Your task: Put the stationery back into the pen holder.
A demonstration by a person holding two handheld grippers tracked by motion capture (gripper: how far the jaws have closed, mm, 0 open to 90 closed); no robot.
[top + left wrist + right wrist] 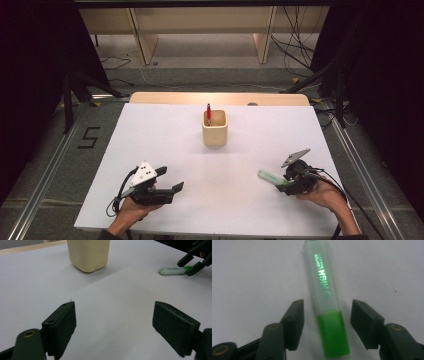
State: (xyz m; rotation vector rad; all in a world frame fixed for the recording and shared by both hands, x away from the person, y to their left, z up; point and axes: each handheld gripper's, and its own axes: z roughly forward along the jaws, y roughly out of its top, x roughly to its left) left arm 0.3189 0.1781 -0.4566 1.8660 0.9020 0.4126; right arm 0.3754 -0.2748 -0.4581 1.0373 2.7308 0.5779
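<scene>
A green highlighter (327,302) with a translucent cap lies flat on the white sheet at the near right (269,176). My right gripper (327,308) stands open astride its green end, with a gap showing between each pad and the barrel. From the high view that gripper (281,182) points left along the table. My left gripper (172,179) rests at the near left, open with nothing between its fingers (61,320). The left gripper view also catches the highlighter (173,270) and the right gripper (187,268) far off. A cream cup (215,131) holds a red pen (208,114).
The white sheet (165,130) covers a wooden table whose far edge (165,97) shows behind the cup (88,255). Dark stands and cables surround the table on the floor. A taped mark (88,138) lies on the floor at the left.
</scene>
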